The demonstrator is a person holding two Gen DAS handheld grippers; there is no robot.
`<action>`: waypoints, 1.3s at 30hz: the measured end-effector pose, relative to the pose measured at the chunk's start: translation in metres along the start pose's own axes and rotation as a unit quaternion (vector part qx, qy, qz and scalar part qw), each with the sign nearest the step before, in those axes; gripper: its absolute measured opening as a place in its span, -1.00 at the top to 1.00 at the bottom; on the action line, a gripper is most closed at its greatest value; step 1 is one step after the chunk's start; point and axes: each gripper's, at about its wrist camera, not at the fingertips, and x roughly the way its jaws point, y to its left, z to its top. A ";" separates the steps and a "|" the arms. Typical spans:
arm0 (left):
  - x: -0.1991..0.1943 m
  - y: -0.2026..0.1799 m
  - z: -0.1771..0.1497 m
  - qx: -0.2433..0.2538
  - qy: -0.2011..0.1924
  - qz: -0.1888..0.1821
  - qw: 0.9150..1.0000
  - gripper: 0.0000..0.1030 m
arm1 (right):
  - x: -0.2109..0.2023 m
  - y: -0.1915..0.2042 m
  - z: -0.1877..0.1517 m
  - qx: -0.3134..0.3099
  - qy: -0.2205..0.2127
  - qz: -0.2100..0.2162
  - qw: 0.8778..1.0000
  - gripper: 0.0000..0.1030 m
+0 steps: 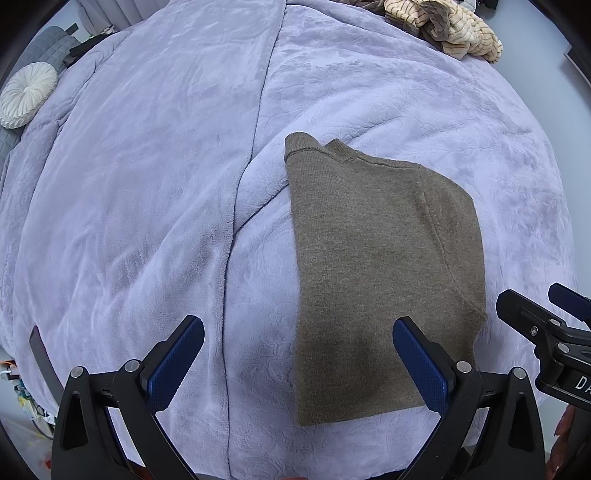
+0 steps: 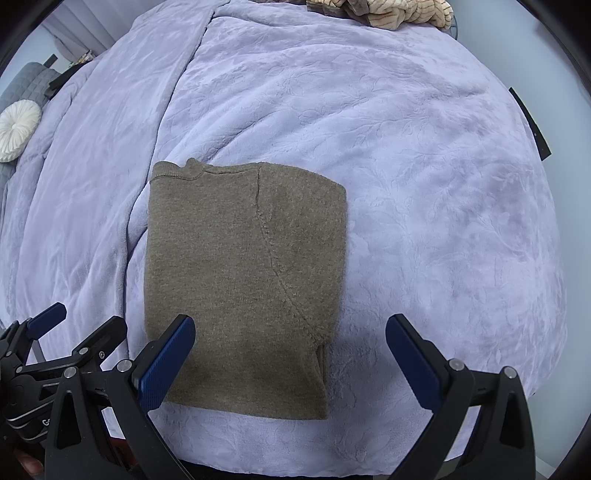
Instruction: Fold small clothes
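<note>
A small olive-brown knit sweater (image 1: 384,266) lies folded lengthwise into a narrow rectangle on a lavender plush blanket (image 1: 147,206), collar at the far end. It also shows in the right wrist view (image 2: 243,280). My left gripper (image 1: 299,362) is open and empty, hovering over the sweater's near left edge. My right gripper (image 2: 291,354) is open and empty over the sweater's near right edge. The right gripper shows at the right edge of the left wrist view (image 1: 543,325); the left gripper shows at the lower left of the right wrist view (image 2: 55,332).
A pile of striped beige and brown clothes (image 1: 447,29) lies at the bed's far edge, also in the right wrist view (image 2: 384,11). A round white cushion (image 1: 26,94) and a grey quilted headboard (image 1: 48,48) are at the far left. A blanket fold seam (image 1: 236,229) runs beside the sweater.
</note>
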 end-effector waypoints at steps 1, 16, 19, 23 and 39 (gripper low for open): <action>0.000 0.000 0.001 0.000 0.000 0.000 1.000 -0.99 | 0.000 0.000 0.000 0.000 0.000 0.000 1.000 -0.99; 0.001 0.000 0.000 0.001 0.002 0.001 1.000 -0.99 | 0.001 -0.002 0.001 -0.001 0.002 0.001 1.000 -0.99; 0.001 0.000 -0.001 0.002 0.002 0.002 1.000 -0.99 | 0.002 -0.002 0.001 -0.001 0.002 0.001 1.000 -0.99; 0.001 -0.001 -0.001 0.001 0.003 0.002 1.000 -0.99 | 0.002 -0.003 0.002 -0.001 0.003 0.001 1.000 -0.99; -0.003 0.006 0.002 -0.015 -0.014 0.003 1.000 -0.99 | 0.004 -0.003 0.001 -0.002 0.007 0.002 1.000 -0.99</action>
